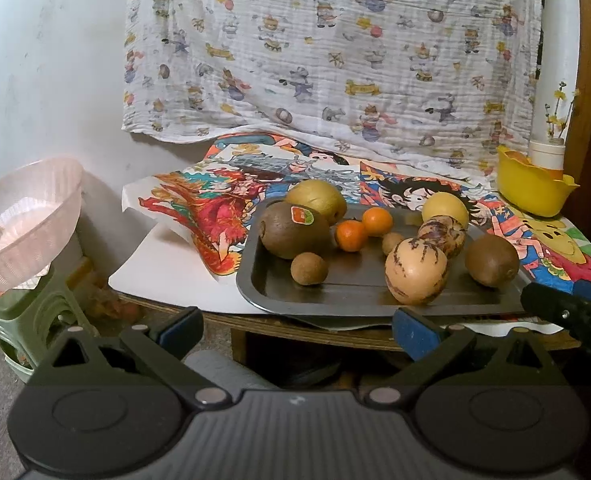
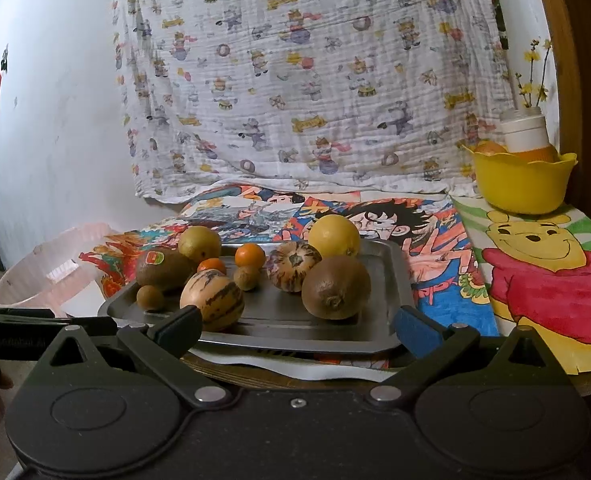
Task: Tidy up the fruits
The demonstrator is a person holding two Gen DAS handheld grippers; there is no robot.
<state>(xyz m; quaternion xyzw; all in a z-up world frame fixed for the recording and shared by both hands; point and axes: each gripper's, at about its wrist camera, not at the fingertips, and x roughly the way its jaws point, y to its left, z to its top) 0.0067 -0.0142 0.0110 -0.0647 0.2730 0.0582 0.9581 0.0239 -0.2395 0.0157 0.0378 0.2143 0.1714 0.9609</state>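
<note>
1. Fruits lay loose on a dark metal tray (image 1: 279, 300) that rested on cartoon-printed paper sheets (image 1: 199, 200) at the near edge of a table (image 1: 335, 334).
2. At the tray's left end sat a stickered kiwi (image 1: 291, 230) with a yellow-green fruit (image 1: 317, 199) just behind it and a small brown fruit (image 1: 309, 268) in front.
3. Two small oranges (image 1: 361, 228) sat near the middle, touching, with another small brown fruit (image 1: 392, 243) to their right.
4. Two striped pepino melons (image 1: 415, 270) were close together toward the right, a yellow fruit (image 1: 445, 210) behind them and a second kiwi (image 1: 491, 260) at the right end.
5. Left gripper (image 1: 297, 332) hung below the table edge in front of the tray, fingers spread wide and holding nothing.
6. Right gripper (image 2: 297, 330) sat at the tray's near rim, likewise spread apart and empty.
7. A pink basket (image 1: 27, 216) stood on a green stool (image 1: 23, 320) to the left of the table.
8. A yellow bowl (image 2: 521, 184) stood at the far right corner, a white bottle (image 2: 525, 132) behind it.
</note>
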